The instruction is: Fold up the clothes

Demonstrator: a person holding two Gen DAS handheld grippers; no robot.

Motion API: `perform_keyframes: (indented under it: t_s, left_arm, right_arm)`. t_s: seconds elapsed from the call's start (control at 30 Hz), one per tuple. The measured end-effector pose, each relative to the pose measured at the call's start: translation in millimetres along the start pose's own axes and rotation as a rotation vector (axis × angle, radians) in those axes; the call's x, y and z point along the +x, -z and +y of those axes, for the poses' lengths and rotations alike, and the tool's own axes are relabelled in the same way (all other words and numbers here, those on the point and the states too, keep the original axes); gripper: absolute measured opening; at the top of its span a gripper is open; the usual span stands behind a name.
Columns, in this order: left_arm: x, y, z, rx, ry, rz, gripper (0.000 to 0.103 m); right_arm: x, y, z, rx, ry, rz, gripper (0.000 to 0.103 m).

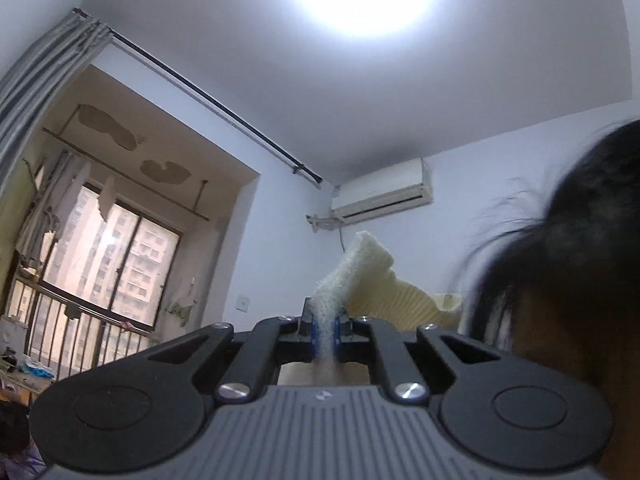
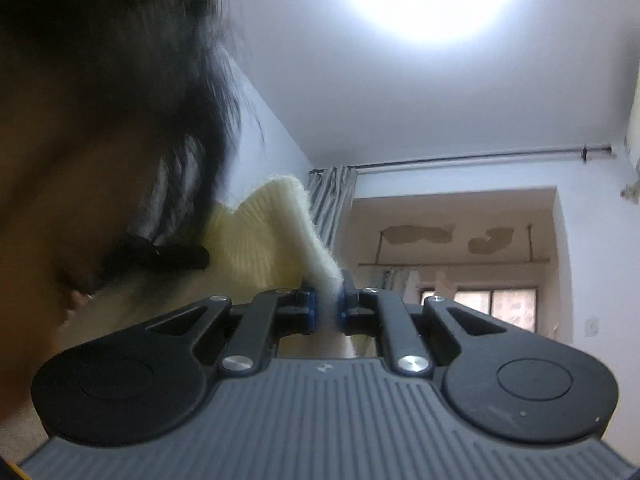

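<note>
your left gripper (image 1: 326, 330) and right gripper (image 2: 329, 306) both point at 12 o'clock, jaws clamped on the cream knit (image 1: 360, 268)

A pale cream ribbed knit garment (image 1: 372, 264) sits between blue pads (image 2: 313, 312) on each black tool.

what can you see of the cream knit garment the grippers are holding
The cream knit garment is a pale yellowish-white ribbed knit with a fuzzy, thick edge. Both grippers point up toward the ceiling and each is shut on a part of that edge: the left gripper pinches a fluffy strip that rises above its fingers, and the right gripper pinches another part. The ribbed cloth spans between them, close by the person's head. The rest of it is hidden below the grippers, so its type cannot be told.
</note>
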State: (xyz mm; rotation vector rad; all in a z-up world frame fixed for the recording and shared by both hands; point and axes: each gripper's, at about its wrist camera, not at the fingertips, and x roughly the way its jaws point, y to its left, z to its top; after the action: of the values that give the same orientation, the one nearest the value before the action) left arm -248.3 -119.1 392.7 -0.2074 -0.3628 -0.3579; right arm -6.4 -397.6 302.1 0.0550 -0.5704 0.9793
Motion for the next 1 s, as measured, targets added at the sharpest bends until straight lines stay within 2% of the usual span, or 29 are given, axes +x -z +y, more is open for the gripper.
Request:
perform_keyframes:
  t_s: [0.13, 0.23, 0.3, 0.4, 0.57, 0.63, 0.73, 0.93, 1.0]
  left_arm:
    - [-5.0, 11.2, 1.1, 0.002, 0.004, 0.023, 0.008]
    - [-2.1, 30.0, 9.5, -0.019, -0.011, 0.066, 0.009]
    - [8.8, 52.9, 24.5, -0.074, -0.034, 0.143, 0.009]
    - [24.9, 108.2, 49.0, -0.078, -0.121, 0.267, 0.009]
    - [49.4, 214.7, 108.6, -0.106, -0.252, 0.442, 0.01]
    - [58.3, 255.2, 139.4, -0.159, -0.305, 0.498, 0.01]
    - [71.9, 308.0, 176.2, -0.165, -0.382, 0.568, 0.01]
    - [117.6, 388.6, 237.0, -0.134, -0.495, 0.653, 0.011]
    - [134.7, 412.0, 253.3, -0.099, -0.528, 0.694, 0.011]
  right_arm:
    - [-10.8, -3.2, -0.7, 0.046, -0.013, 0.035, 0.009]
    - [-14.6, 16.2, -4.7, 0.077, 0.005, 0.088, 0.009]
    - [-10.6, 46.4, -16.2, 0.145, 0.029, 0.172, 0.009]
    - [-0.7, 101.9, -27.8, 0.231, 0.061, 0.31, 0.009]
    - [11.5, 202.8, -28.7, 0.247, 0.104, 0.525, 0.009]
    - [18.8, 245.1, -25.7, 0.257, 0.106, 0.61, 0.009]
    - [34.6, 306.9, -23.7, 0.256, 0.104, 0.733, 0.009]
    - [71.8, 376.5, -16.9, 0.211, 0.126, 0.853, 0.009]
    - [67.7, 390.5, -5.9, 0.189, 0.131, 0.887, 0.009]
